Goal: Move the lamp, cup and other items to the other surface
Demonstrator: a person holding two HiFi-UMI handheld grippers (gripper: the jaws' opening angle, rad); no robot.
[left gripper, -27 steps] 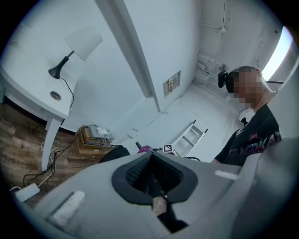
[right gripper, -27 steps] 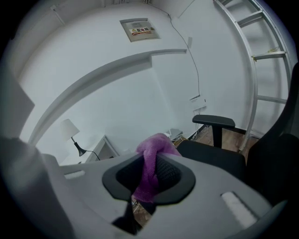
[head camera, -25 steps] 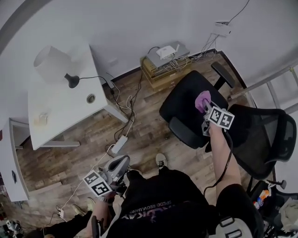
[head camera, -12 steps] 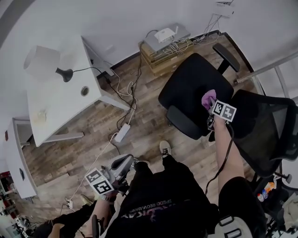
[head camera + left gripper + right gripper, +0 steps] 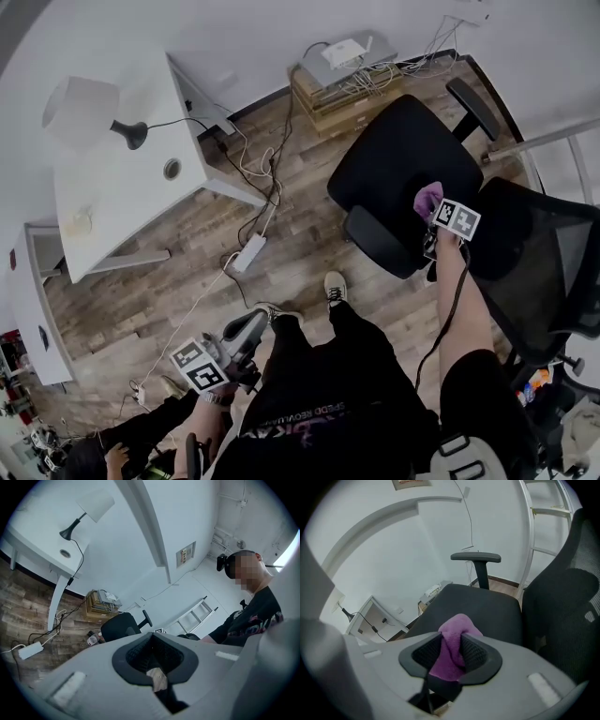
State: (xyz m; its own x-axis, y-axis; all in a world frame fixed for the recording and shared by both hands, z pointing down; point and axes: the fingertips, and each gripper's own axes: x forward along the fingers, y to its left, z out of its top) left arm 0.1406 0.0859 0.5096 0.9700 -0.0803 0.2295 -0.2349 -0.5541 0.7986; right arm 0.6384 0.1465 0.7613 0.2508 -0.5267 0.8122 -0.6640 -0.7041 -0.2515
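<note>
Now, purple cloth (image 5: 457, 623) between right gripper's (image 5: 450, 639) just-loosened jaws (over chair (image 5: 394, 169))

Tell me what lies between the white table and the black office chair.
Head view: wood floor with tangled cables and a white power strip separates the white table from the black office chair.

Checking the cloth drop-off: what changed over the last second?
The right hand-held gripper has come down toward the office chair seat with the purple cloth. Its jaws have just been opening, and the cloth is still between them. Unchanged: the left hand-held gripper stays shut and low by the person's leg, and the lamp is still on the white table.
</note>
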